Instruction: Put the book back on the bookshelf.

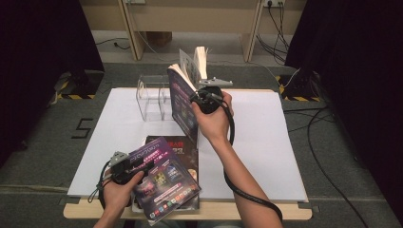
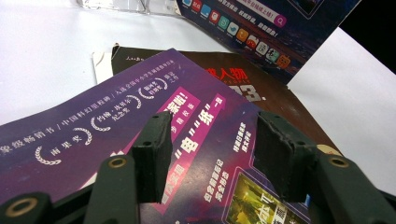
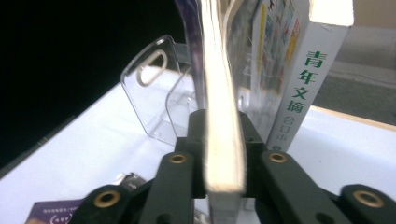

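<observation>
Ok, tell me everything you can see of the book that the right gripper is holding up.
The book is a paperback with a dark purple cover bearing small coloured pictures and icons, and cream page edges. It stands upright above the white sheet, just right of the clear plastic rack. The right gripper has its jaws clamped on the page edge. Its cover splays slightly at the top. A white-spined book stands close beside it.

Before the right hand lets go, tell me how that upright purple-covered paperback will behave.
The upright purple-covered paperback will probably tip if released: it stands on edge, leaning, with the right tool clamped on its page block. Its cover splays away from the pages, so it likely flexes rather than staying rigid. The glossy cover may slide easily on the white paper sheet.
</observation>
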`<move>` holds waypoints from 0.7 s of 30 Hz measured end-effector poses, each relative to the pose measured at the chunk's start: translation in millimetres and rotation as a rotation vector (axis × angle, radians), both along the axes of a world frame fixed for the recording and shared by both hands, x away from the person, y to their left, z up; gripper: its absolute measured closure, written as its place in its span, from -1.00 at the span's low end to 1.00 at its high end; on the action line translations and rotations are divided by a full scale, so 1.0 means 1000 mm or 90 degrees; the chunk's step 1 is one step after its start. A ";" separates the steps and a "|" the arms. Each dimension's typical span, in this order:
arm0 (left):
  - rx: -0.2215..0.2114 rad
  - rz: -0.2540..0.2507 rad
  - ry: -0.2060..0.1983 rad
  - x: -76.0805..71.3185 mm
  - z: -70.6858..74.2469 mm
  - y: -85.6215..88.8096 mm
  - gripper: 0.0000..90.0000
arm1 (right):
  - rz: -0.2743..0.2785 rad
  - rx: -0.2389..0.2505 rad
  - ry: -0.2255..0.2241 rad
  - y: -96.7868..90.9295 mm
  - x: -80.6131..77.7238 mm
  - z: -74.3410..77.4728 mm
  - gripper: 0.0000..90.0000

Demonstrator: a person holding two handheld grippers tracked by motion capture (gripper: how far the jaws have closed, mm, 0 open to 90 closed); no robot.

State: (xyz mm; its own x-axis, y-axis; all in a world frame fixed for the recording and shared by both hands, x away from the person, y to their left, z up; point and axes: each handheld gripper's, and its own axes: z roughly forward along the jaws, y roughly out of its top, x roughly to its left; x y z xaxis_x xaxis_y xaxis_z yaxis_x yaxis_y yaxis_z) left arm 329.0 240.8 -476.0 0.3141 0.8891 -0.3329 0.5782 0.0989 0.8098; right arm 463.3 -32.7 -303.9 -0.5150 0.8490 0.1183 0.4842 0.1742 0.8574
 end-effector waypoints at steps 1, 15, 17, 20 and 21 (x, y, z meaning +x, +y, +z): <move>0.000 0.000 0.000 0.000 0.000 0.000 0.02 | -0.001 -0.010 0.006 0.001 0.001 0.002 0.84; 0.001 0.001 -0.001 0.000 0.000 0.001 0.03 | 0.015 -0.011 -0.031 0.011 0.000 0.009 0.85; 0.000 0.003 -0.002 0.000 0.000 0.002 0.03 | 0.012 -0.007 -0.041 0.013 0.000 0.012 0.85; 0.001 0.002 -0.001 0.000 0.000 0.001 0.03 | 0.009 -0.004 -0.054 0.017 0.002 0.017 0.85; 0.001 0.001 -0.002 0.000 0.000 0.001 0.03 | 0.005 -0.002 -0.056 0.019 0.004 0.017 0.85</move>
